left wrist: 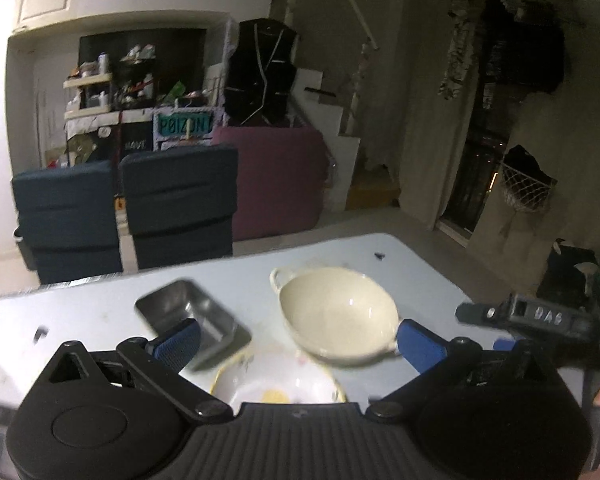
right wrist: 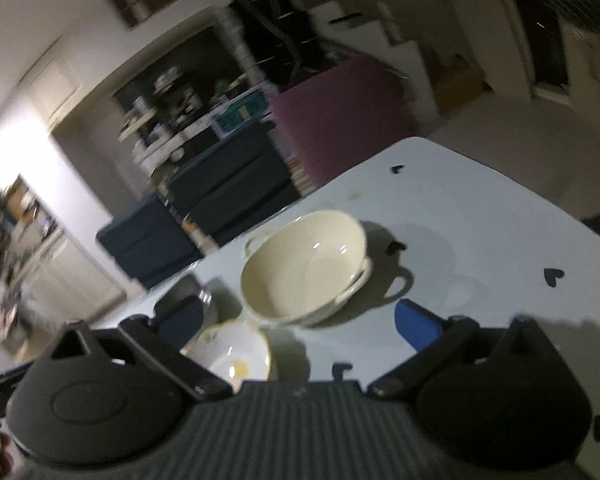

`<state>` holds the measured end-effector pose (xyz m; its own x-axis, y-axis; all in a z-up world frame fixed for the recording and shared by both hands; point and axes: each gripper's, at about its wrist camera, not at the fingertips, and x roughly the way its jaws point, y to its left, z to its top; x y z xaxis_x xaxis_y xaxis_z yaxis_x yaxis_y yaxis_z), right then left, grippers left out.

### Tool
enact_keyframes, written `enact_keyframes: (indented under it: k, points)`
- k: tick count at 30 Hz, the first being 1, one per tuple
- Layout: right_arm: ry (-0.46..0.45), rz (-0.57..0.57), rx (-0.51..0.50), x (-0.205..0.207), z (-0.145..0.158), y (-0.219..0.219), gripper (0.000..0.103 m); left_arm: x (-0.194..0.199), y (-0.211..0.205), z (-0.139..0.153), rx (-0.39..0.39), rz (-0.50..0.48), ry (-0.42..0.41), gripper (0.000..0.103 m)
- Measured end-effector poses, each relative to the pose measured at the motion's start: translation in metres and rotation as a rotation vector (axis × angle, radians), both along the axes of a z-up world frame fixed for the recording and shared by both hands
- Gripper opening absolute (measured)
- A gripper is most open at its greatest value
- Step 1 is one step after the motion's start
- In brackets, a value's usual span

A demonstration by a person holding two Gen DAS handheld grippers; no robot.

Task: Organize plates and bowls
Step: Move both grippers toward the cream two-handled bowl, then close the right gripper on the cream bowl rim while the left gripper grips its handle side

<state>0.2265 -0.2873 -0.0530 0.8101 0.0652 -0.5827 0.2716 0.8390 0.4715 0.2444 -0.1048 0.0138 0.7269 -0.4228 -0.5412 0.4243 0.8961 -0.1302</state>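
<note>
A cream two-handled bowl [left wrist: 336,316] sits on the pale blue table [left wrist: 100,312]; it also shows in the right wrist view [right wrist: 304,268]. A white plate with a yellow rim and a yellow spot [left wrist: 278,386] lies just in front of it, near me, and shows in the right wrist view [right wrist: 236,356]. A steel rectangular tray [left wrist: 192,316] lies to the left. My left gripper [left wrist: 298,342] is open above the plate, its right finger beside the bowl's near handle. My right gripper [right wrist: 300,324] is open and empty just short of the bowl; its body [left wrist: 540,316] shows at the left view's right edge.
Two dark blue chairs [left wrist: 128,204] stand at the table's far edge, with a maroon sofa [left wrist: 276,176] and cluttered shelves behind. Small black heart marks [right wrist: 553,276] dot the table. The right wrist view is blurred.
</note>
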Motion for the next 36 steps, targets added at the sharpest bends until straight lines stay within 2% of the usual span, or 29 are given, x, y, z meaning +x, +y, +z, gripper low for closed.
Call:
enact_keyframes:
  k: [5,10,12,13,19,23,24,27,28,29,33,36]
  points:
    - [0.03,-0.097,0.115,0.024,-0.02,-0.012,0.103,0.043,-0.024,0.001,0.0,-0.024,0.004,0.103]
    - [0.1,-0.185,0.264,0.049,-0.049,-0.021,0.101,0.083,-0.041,-0.006,0.009,-0.03,0.034,0.103]
    - [0.103,-0.215,0.321,0.054,-0.059,-0.023,0.093,0.099,-0.046,-0.013,0.02,-0.029,0.06,0.101]
    - [0.103,-0.231,0.348,0.058,-0.064,-0.024,0.086,0.107,-0.049,-0.017,0.026,-0.03,0.075,0.101]
    - [0.117,-0.279,0.428,0.078,-0.085,-0.034,0.059,0.145,-0.061,-0.04,0.045,-0.042,0.137,0.088]
    - [0.155,-0.284,0.452,0.087,-0.092,-0.033,0.038,0.162,-0.068,-0.056,0.076,-0.06,0.159,0.084]
    - [0.169,-0.284,0.45,0.09,-0.094,-0.032,0.035,0.166,-0.07,-0.06,0.082,-0.067,0.162,0.083]
    - [0.194,-0.297,0.428,0.093,-0.096,-0.029,0.025,0.18,-0.074,-0.071,0.091,-0.079,0.165,0.083]
    - [0.2,-0.302,0.421,0.094,-0.097,-0.029,0.017,0.185,-0.076,-0.075,0.1,-0.071,0.162,0.083]
    - [0.211,-0.306,0.413,0.095,-0.098,-0.029,0.013,0.189,-0.078,-0.079,0.112,-0.058,0.164,0.083]
    - [0.22,-0.289,0.381,0.093,-0.094,-0.027,0.013,0.211,-0.083,-0.094,0.163,-0.016,0.188,0.077]
    - [0.223,-0.284,0.362,0.09,-0.089,-0.025,0.013,0.221,-0.084,-0.101,0.185,0.013,0.197,0.077]
